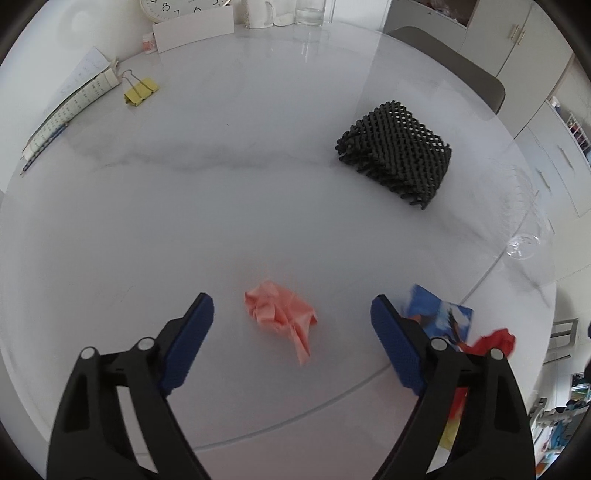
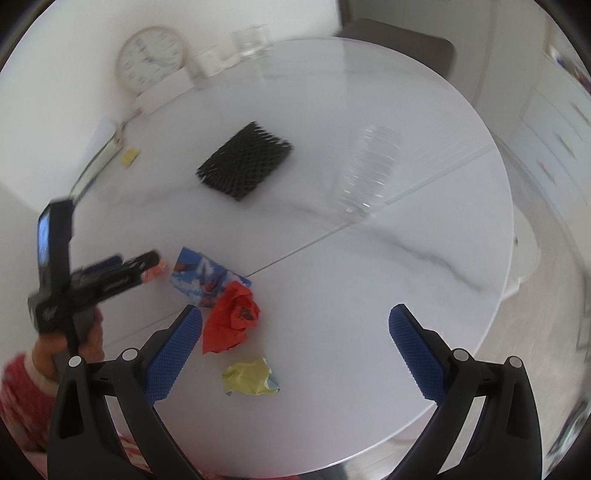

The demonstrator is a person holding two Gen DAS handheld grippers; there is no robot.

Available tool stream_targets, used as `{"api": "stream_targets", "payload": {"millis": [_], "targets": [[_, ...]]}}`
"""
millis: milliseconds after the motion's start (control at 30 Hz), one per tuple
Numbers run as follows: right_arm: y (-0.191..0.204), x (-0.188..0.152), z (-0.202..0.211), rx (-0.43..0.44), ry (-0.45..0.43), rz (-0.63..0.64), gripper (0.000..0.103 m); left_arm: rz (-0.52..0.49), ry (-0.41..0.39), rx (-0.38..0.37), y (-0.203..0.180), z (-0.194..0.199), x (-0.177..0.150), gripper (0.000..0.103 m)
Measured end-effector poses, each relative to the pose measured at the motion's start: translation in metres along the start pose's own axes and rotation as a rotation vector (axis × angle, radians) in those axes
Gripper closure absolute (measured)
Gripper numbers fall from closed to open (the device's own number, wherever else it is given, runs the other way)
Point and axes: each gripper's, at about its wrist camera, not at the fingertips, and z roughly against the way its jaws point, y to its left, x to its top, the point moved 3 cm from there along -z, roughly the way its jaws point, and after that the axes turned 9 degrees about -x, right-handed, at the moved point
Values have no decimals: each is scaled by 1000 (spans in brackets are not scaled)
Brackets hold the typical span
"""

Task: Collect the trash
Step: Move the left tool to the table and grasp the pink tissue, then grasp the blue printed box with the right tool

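A crumpled pink paper [image 1: 280, 314] lies on the white round table [image 1: 258, 166], between the open fingers of my left gripper [image 1: 291, 317], which does not touch it. A blue printed wrapper [image 1: 439, 314] and a crumpled red paper [image 1: 495, 341] lie to its right. In the right wrist view my right gripper [image 2: 295, 328] is open and empty above the table, with the red paper [image 2: 231, 319] by its left finger, a crumpled yellow paper [image 2: 251, 376] between the fingers, and the blue wrapper [image 2: 201, 278] beyond. The left gripper [image 2: 147, 264] shows there at the pink paper [image 2: 157, 273].
A black mesh basket [image 1: 399, 151] lies on its side at mid-table. A clear plastic cup [image 2: 369, 173] lies on its side to the right. A yellow binder clip [image 1: 140, 92], a booklet [image 1: 70, 107], a clock [image 2: 151, 59] and glassware [image 1: 310, 11] stand at the far edge.
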Motion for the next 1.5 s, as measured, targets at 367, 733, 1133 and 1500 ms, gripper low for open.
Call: {"api": "stream_targets", "payload": {"millis": [367, 733, 1133, 1500], "targets": [[49, 3, -12, 112, -26, 260, 3, 15, 75, 19, 1, -29, -6, 58], [111, 16, -54, 212, -32, 715, 14, -19, 38, 61, -1, -23, -9, 70], [159, 22, -106, 249, 99, 1074, 27, 83, -47, 99, 23, 32, -13, 70], [168, 54, -115, 326, 120, 837, 53, 137, -70, 122, 39, 43, -3, 70]]}}
